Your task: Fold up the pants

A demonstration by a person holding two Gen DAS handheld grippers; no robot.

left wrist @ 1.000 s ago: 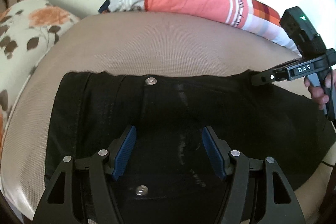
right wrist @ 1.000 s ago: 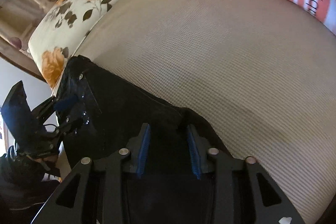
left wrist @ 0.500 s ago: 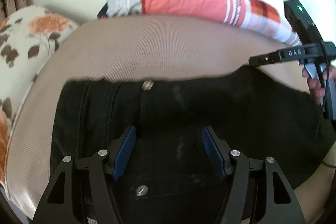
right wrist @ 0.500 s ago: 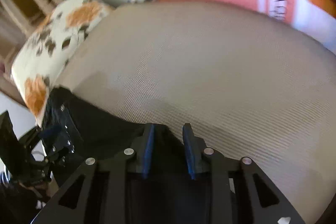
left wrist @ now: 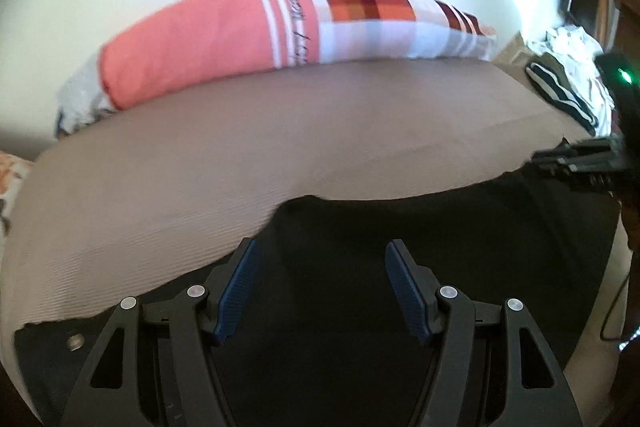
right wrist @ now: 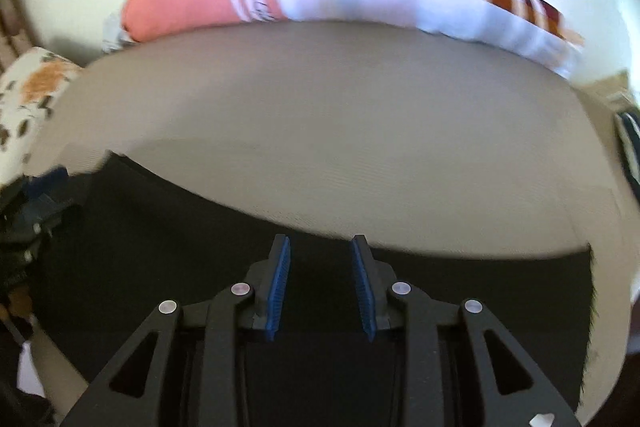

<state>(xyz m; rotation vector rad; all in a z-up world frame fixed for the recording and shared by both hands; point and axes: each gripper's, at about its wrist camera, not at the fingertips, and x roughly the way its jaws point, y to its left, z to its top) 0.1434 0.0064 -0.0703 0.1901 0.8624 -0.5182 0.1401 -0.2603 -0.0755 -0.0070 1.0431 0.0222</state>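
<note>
Both grippers, left [left wrist: 318,287] and right [right wrist: 320,285], are hovering unclenched over the pants [left wrist: 440,247]; loose cloth risks unfolding.

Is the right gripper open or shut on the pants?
Open. The right gripper shows a clear gap between its blue pads, with no cloth pinched; the black pants lie flat beneath on the bed.

A: Pants [left wrist: 400,227]: black. Bed cover [left wrist: 280,131]: plain beige. Gripper pads [right wrist: 279,291]: blue.

B: Beyond the grippers, pillow [left wrist: 224,39]: coral, white stripes, orange-red checks. Far left, cushion [right wrist: 28,95]: white, orange flowers.
</note>
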